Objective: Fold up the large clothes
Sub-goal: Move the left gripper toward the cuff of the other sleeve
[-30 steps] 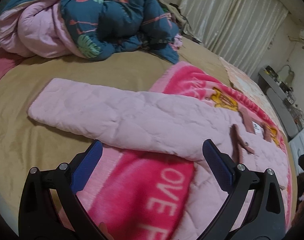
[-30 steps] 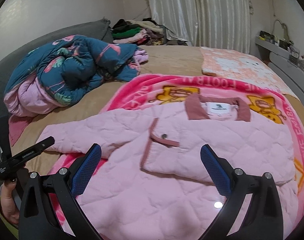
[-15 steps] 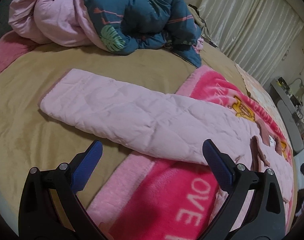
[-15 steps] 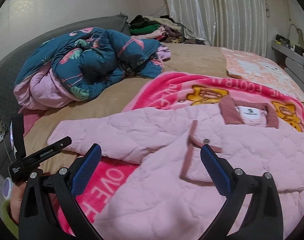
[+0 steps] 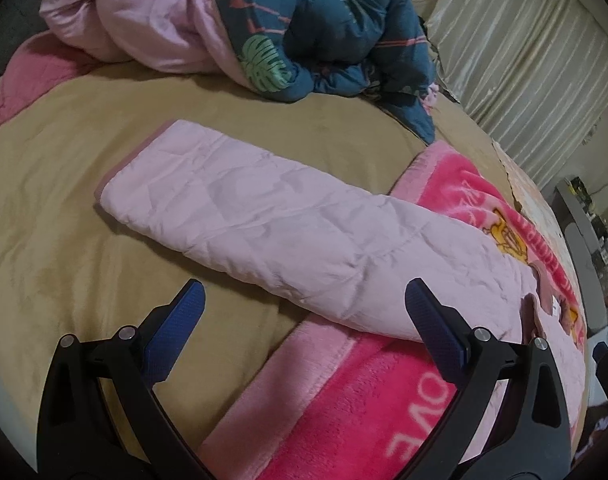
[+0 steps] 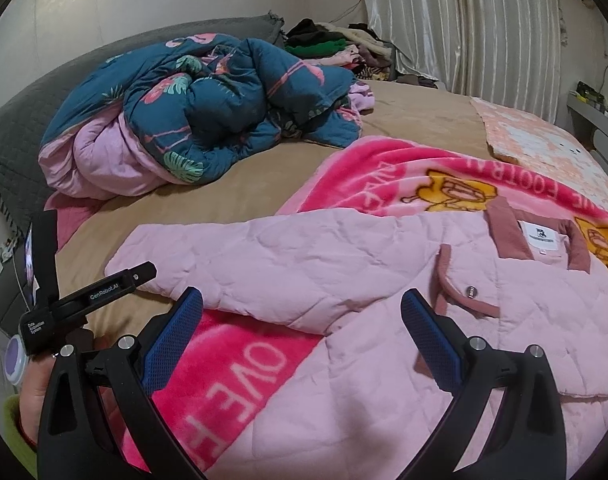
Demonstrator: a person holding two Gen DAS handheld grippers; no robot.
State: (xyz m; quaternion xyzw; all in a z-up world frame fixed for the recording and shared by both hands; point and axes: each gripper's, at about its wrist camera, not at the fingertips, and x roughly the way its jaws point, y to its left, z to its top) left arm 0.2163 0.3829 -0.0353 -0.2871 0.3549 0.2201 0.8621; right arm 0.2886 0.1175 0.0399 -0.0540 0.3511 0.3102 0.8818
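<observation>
A pink quilted jacket (image 6: 383,264) lies flat on a bright pink blanket (image 6: 240,364) on the bed. Its collar with a white label (image 6: 541,238) points to the far right. One sleeve (image 5: 264,216) stretches left onto the tan sheet, its cuff (image 5: 120,164) at the far end. My left gripper (image 5: 304,320) is open and empty, hovering just short of the sleeve's near edge. My right gripper (image 6: 302,326) is open and empty above the jacket's body and the sleeve base. The left gripper's body also shows in the right wrist view (image 6: 92,300), beside the cuff.
A crumpled teal flamingo duvet with pink lining (image 6: 208,116) lies at the bed's head. A pile of clothes (image 6: 335,46) sits by the curtain (image 6: 483,28). A pale patterned mat (image 6: 539,140) lies far right. The tan sheet (image 5: 64,208) surrounds the sleeve.
Both grippers have moved left along the sleeve toward the cuff. The left one now faces the sleeve's outer half; the jacket has not moved.
</observation>
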